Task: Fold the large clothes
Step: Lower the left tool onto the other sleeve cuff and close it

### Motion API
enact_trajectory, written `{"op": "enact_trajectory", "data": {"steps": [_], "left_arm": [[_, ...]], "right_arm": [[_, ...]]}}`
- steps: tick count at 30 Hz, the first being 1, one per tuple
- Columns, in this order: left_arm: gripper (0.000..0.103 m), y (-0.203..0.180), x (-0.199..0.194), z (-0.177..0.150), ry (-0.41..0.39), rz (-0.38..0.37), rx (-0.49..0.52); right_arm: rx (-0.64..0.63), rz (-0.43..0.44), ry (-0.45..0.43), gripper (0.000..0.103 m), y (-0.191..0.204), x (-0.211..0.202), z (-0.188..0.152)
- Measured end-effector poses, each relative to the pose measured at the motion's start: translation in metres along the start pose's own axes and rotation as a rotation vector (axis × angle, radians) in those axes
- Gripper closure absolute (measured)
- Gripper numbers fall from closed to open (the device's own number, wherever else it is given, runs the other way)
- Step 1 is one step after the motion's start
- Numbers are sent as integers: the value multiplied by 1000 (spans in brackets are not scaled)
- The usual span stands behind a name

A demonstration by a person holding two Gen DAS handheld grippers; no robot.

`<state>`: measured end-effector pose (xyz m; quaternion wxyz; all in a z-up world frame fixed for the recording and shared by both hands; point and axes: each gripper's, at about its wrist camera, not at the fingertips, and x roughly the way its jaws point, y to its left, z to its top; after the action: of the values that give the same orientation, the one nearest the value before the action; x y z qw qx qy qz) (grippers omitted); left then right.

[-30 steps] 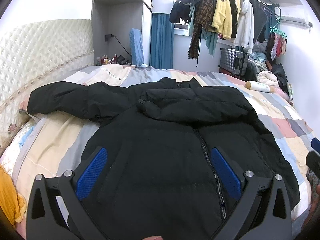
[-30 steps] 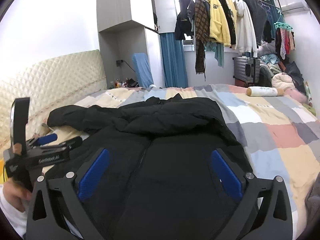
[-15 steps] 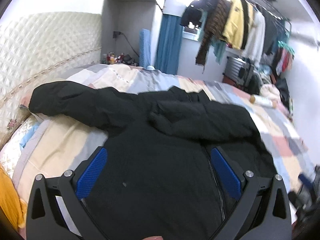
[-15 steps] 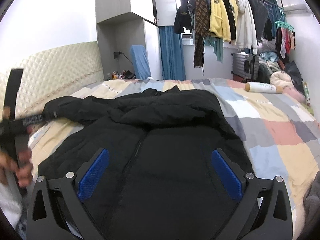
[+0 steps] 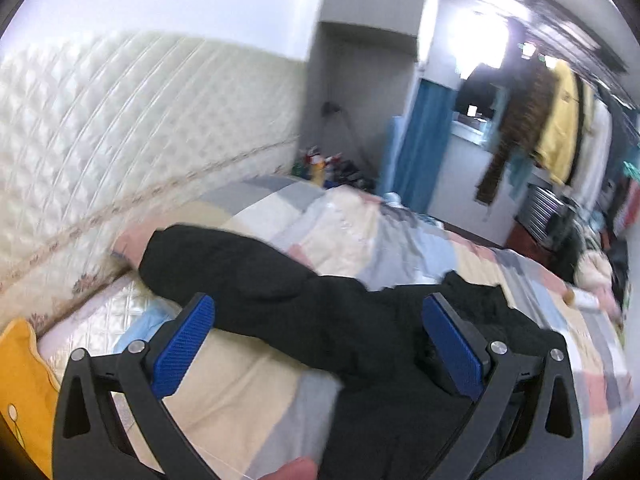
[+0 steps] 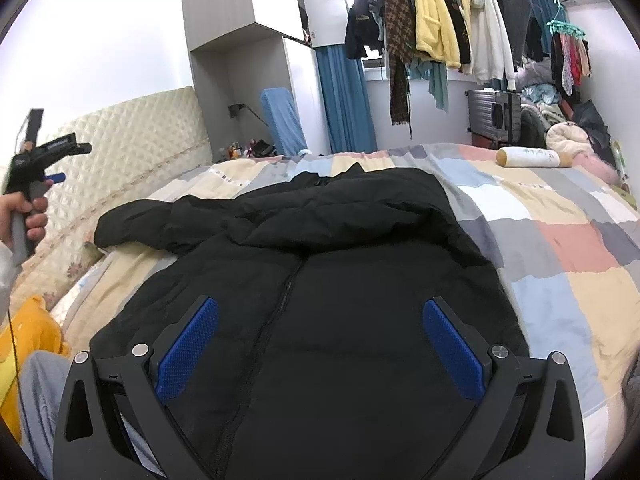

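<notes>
A black puffer jacket (image 6: 332, 304) lies front-up on the patchwork bed, zipper shut, one sleeve folded across the chest. Its other sleeve (image 5: 248, 280) stretches out toward the headboard. My left gripper (image 5: 316, 320) is open and empty, held above that sleeve; it also shows in the right wrist view (image 6: 44, 160), raised at the far left. My right gripper (image 6: 316, 328) is open and empty above the jacket's lower front.
The quilted headboard (image 5: 100, 152) runs along the left. A yellow cushion (image 6: 32, 328) lies at the bed's near left corner. A cylindrical pillow (image 6: 528, 158) lies at the far right. Clothes hang on a rail (image 6: 460, 20) beyond the bed, with a suitcase (image 6: 496, 114) below.
My left gripper has swung left and up, from over the jacket's body to over the outstretched sleeve. My right gripper has stayed nearly still.
</notes>
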<state>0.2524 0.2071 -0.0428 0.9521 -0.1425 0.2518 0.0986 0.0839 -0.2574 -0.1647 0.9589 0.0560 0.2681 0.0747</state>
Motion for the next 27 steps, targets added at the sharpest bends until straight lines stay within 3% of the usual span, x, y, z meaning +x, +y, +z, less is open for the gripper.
{"op": "enact_trajectory", "data": {"steps": [4,13,21,27], "left_arm": [[0,40,36,-5,56,4,-141],[0,113,111,-19,158,9,-327],[0,183,176,-32,204,-14,-500],[1,231,217,-62,197,-63,-665]], "right_arm": [[-9,-8,28,0,4,9,-2],[-12,-37,82,0,13,29,-3],[5,-61,107,0,20,49,0],[1,-105,141,0,25,71,3]]}}
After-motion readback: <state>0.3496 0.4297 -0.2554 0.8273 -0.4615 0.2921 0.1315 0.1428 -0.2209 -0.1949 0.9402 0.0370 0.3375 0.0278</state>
